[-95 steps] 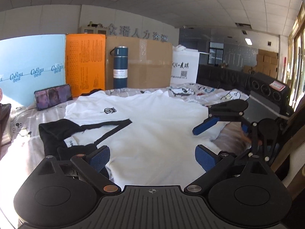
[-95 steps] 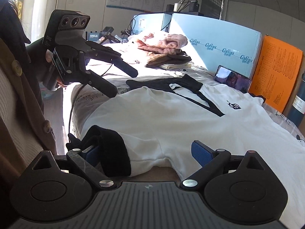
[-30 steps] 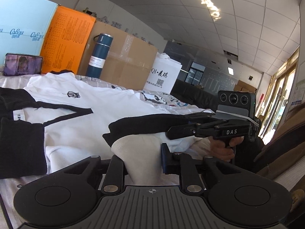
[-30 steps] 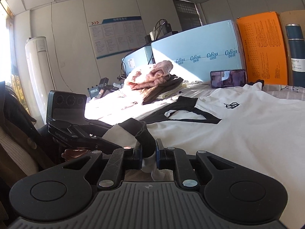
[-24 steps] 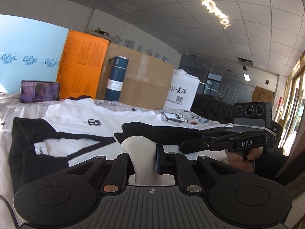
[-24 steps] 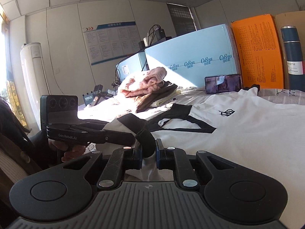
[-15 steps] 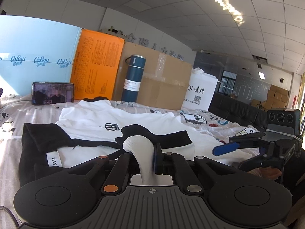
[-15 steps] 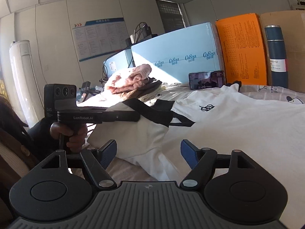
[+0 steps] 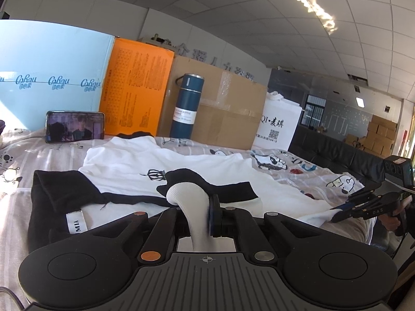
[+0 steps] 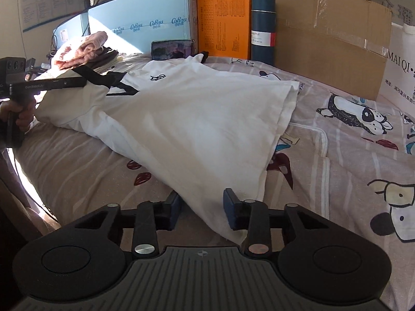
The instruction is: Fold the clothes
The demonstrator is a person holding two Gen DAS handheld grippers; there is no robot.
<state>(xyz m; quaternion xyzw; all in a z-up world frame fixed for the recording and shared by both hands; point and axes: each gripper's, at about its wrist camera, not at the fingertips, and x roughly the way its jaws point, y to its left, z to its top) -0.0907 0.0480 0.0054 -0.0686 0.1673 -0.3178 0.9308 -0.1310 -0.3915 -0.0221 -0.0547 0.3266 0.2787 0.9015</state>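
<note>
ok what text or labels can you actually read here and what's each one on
"CoRou", repeated, on the blue panel.
"QI·麦琪" on the white bag, with a QR code; smaller print blurred.
"MIA" on the shirt's neck tag.
"DAS" on the right hand-held gripper.
"GenRobot.AI" on the left hand-held gripper.
"BOTTLE" on the blue flask; rest blurred.
Orange box: unreadably small.

Both wrist views low, close over bedsheet (image 10: 337, 155), facing boxes; share white shirt (image 9: 207, 163), flask (image 10: 262, 26).

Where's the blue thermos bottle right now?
The blue thermos bottle stands upright at the far edge of the bed, against the cardboard box, just right of the orange box. In the right wrist view it stands beyond the white shirt.
</note>
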